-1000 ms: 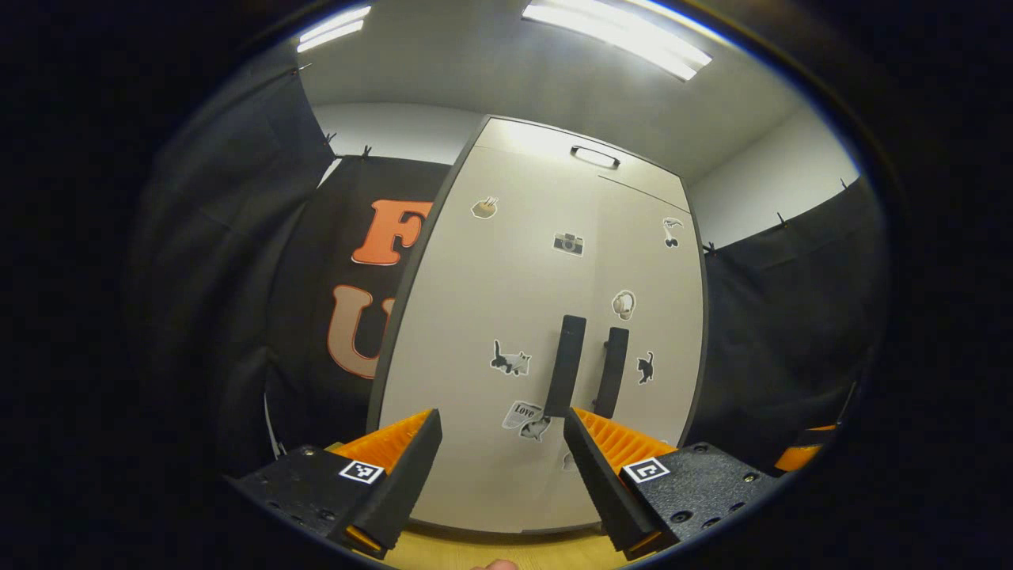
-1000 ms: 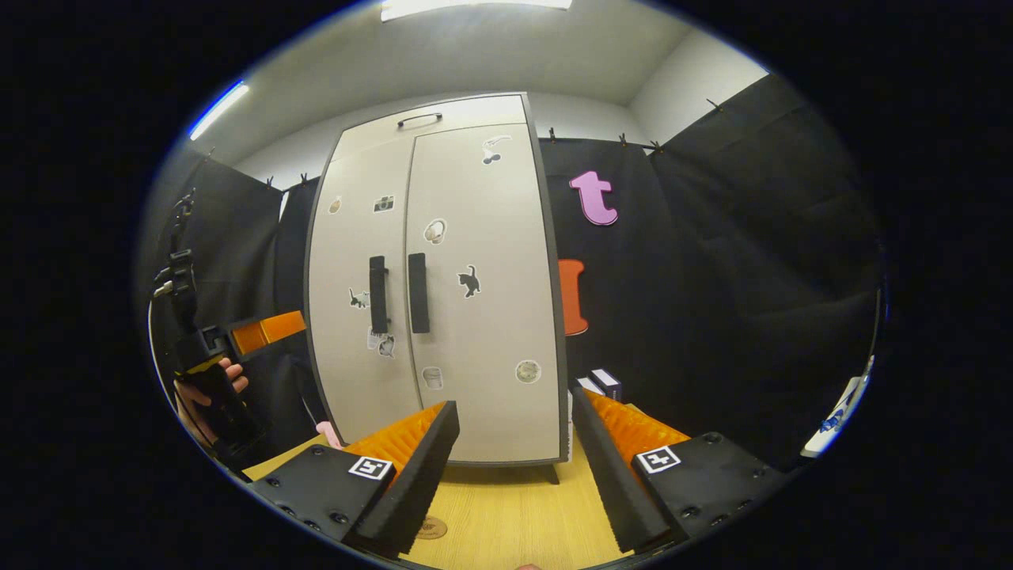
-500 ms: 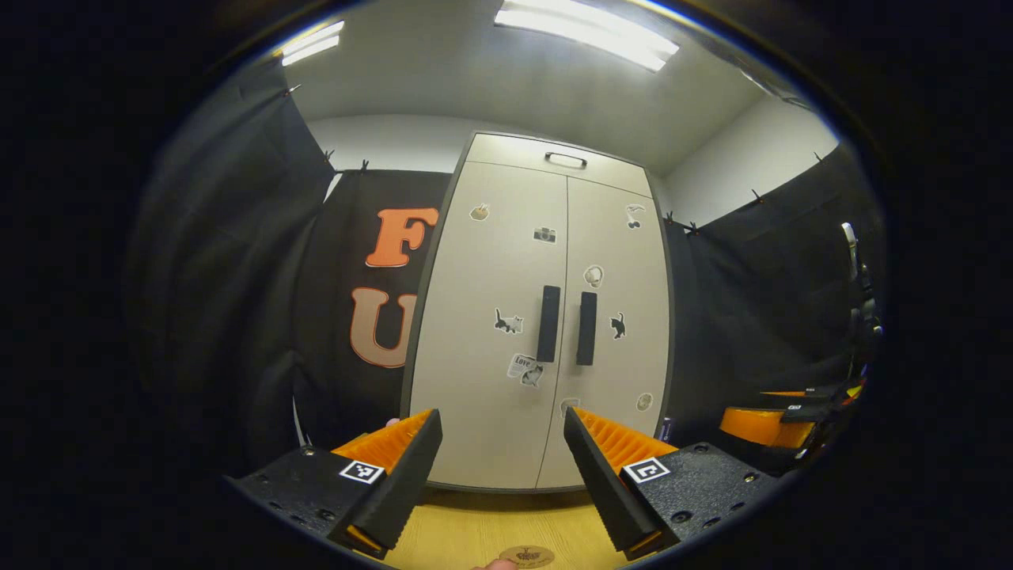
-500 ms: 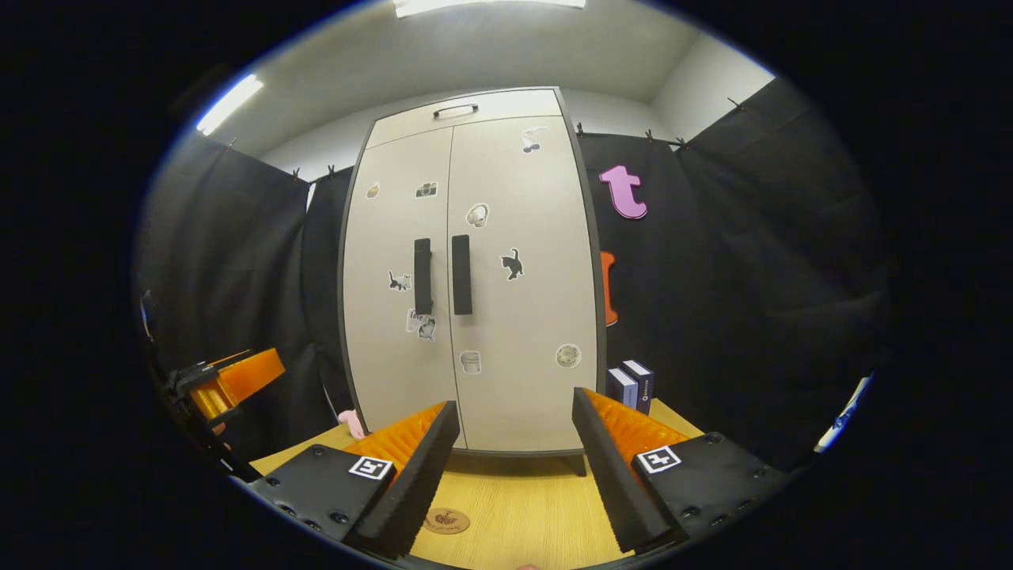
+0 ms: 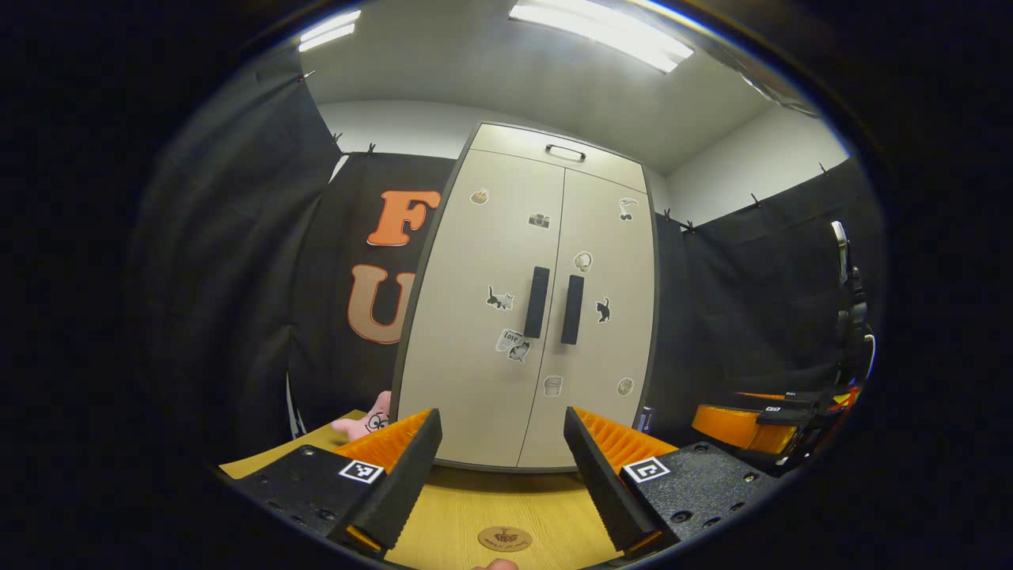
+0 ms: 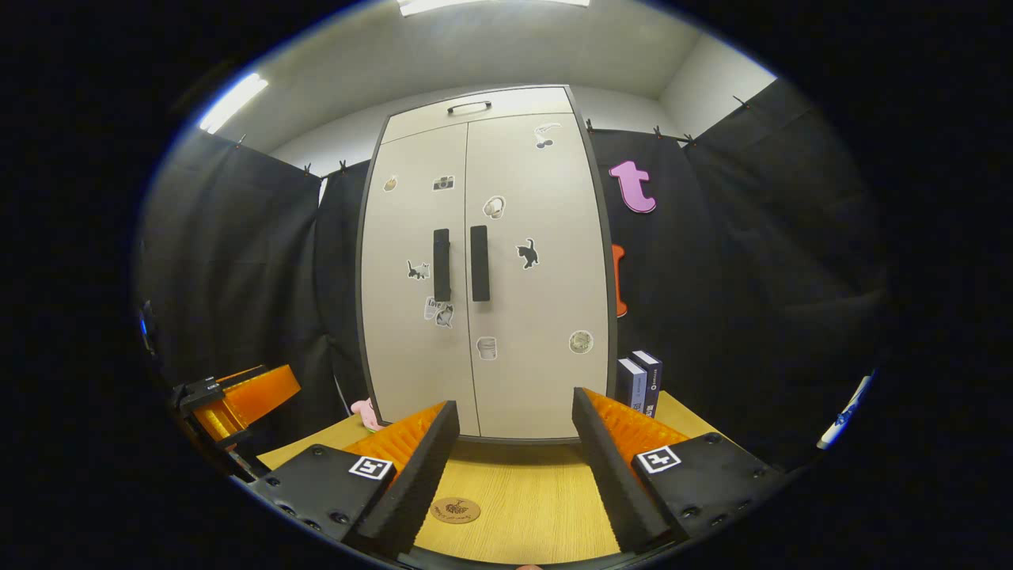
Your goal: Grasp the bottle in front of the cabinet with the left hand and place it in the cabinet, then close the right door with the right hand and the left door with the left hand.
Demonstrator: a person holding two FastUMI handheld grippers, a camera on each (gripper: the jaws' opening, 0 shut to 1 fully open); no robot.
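Left gripper [image 5: 498, 463]: fingers spread wide apart, nothing held between them, poised above the wooden tabletop [image 5: 467, 507]. Directly below the gap, a small round coaster [image 5: 505, 539] lies flat on the wood. Ahead of the fingertips stands the cabinet [image 5: 530, 309], its left door [image 5: 483, 317] and right door [image 5: 605, 317] both shut, two dark upright handles side by side at the centre seam, stickers scattered across the panels. Bottle: not visible; whether it is behind the shut doors cannot be told. Beyond the left finger, beside the cabinet's foot, a pink star-shaped plush toy [image 5: 366, 419]. Far off to the right, the right gripper [image 5: 760, 419].

Right gripper [image 6: 514, 455]: fingers likewise parted, empty, over the same tabletop, coaster just ahead of its left finger. Cabinet straight ahead. Past the right finger, two small dark boxes [image 6: 641, 380] stand upright beside the cabinet. To the far left, the left gripper.
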